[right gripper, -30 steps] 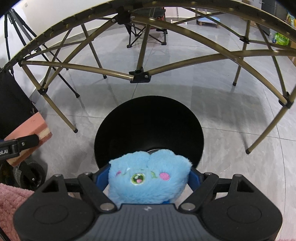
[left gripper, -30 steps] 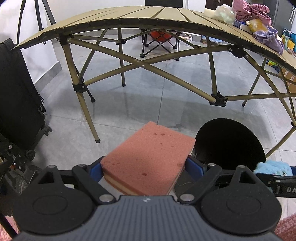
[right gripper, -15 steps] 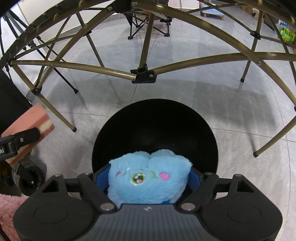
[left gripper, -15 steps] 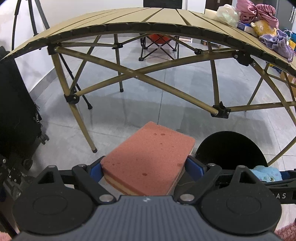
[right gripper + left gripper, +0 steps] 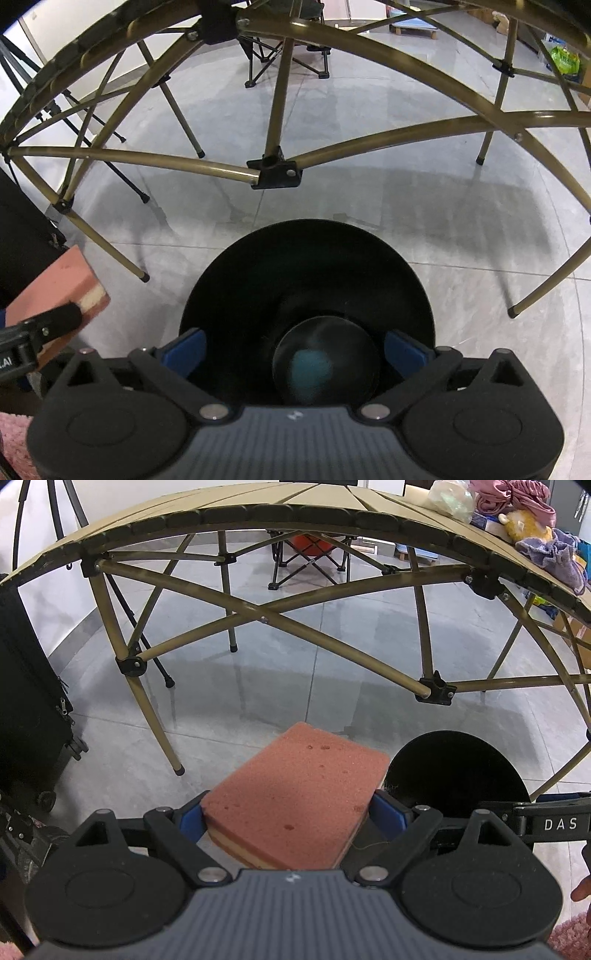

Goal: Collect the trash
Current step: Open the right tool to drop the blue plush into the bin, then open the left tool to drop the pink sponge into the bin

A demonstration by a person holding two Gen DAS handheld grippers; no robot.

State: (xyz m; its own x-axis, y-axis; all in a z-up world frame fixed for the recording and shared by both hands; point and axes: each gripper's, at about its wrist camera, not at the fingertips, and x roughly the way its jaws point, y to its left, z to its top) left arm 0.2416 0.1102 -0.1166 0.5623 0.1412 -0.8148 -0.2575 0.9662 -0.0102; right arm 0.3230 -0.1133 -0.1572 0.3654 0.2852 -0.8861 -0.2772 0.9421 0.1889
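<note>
Right gripper point(image 5: 293, 349) fingers spread, empty, directly above black bin point(image 5: 258, 273) on floor; blurred blue plush point(image 5: 309, 373) down at bin bottom. Left gripper point(image 5: 293, 810) clamping pink sponge point(image 5: 295, 797), just left of bin, not yet dropped. Sponge drop remaining.

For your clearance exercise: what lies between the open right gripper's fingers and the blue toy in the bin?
Nothing: the right wrist view shows only the black bin's dark inside between the right gripper and blue toy.

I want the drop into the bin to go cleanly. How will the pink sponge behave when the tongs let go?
The pink sponge looks porous, so probably light and soft. Its flat block shape suggests it won't roll. It sits left of the black bin, so released here it would likely miss.
</note>
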